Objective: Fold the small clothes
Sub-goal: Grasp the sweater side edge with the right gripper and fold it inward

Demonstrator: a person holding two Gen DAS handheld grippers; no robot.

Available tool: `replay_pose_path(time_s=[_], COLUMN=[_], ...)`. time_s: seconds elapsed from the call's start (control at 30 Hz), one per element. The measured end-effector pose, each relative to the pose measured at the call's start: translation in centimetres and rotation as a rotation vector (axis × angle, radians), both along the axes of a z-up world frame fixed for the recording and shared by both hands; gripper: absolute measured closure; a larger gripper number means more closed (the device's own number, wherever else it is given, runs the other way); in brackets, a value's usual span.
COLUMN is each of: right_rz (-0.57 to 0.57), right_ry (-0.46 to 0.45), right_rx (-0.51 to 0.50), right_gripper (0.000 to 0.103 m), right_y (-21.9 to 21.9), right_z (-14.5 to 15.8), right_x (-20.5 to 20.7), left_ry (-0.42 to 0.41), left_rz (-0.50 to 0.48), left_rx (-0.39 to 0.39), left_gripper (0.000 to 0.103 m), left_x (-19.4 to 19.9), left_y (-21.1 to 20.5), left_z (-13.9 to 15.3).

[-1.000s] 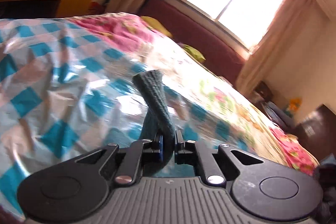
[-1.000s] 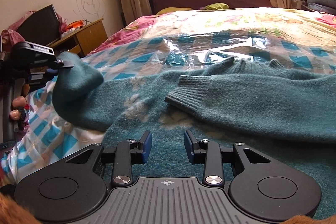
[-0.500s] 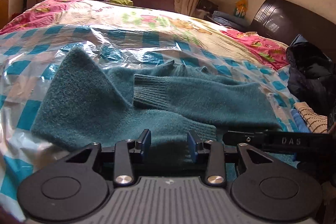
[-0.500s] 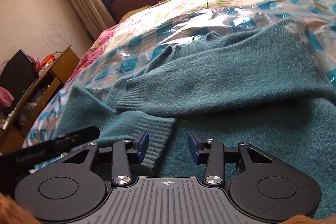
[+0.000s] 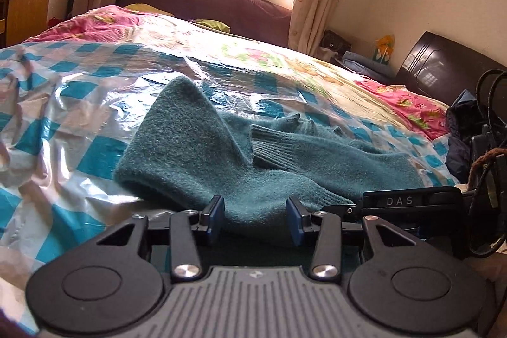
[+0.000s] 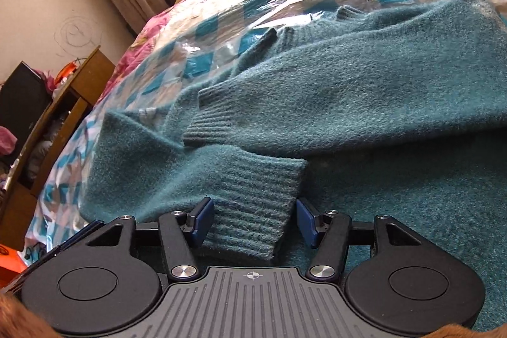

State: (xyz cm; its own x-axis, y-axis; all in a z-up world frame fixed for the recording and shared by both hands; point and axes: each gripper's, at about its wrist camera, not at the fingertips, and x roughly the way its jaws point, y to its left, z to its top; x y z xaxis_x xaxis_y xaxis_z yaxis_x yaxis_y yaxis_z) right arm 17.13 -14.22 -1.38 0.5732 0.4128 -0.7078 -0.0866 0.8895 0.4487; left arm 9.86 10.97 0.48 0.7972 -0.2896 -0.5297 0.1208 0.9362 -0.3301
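**Both claws released over the folded sweater**

A fuzzy teal knitted sweater (image 5: 202, 154) lies on the bed, on a clear plastic sheet with blue squares (image 5: 63, 103). Both sleeves are folded across its body. The left claw (image 5: 255, 219) stands released just above the near edge. The right claw (image 6: 253, 222) is also released, one ribbed cuff (image 6: 253, 198) between its blue pads, not clenched.

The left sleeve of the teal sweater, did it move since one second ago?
Yes. The left sleeve, then lifted beside the wooden desk, now lies folded across the sweater body.
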Motion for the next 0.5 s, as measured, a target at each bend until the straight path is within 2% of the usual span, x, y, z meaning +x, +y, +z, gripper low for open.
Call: replay_pose_path(time_s=[0.07,0.13,0.2,0.23,0.37,0.5], right_rz=[-0.003,-0.021,-0.024,-0.019,0.005,0.016], right_ry=[0.002,0.002,0.008,0.013,-0.040,-0.126], right_rx=[-0.026,-0.021,-0.013,0.006,0.011,0.001], right_gripper=[0.048,0.059,0.079,0.083,0.088,0.090], right_y=[0.7,0.8,0.7,0.6,0.6,-0.3], right_z=[-0.4,-0.4,-0.2,-0.1,2.0,5.7], right_x=[0.5,0.6,0.5,0.5,0.4,1.1], left_ry=[0.004,-0.008,-0.026,-0.030,-0.036,-0.067], left_rz=[0.006,0.015,0.022,0.026,0.049,0.063], left_rx=[-0.006,-0.004,0.008,0.013,0.019,0.031], left_gripper=[0.057,0.057,0.057,0.056,0.056,0.054], left_x=[0.1,0.1,0.0,0.0,-0.1,0.1], left_y=[0.4,0.5,0.5,0.5,0.8,0.6], left_z=[-0.1,0.0,0.1,0.2,0.4,1.5])
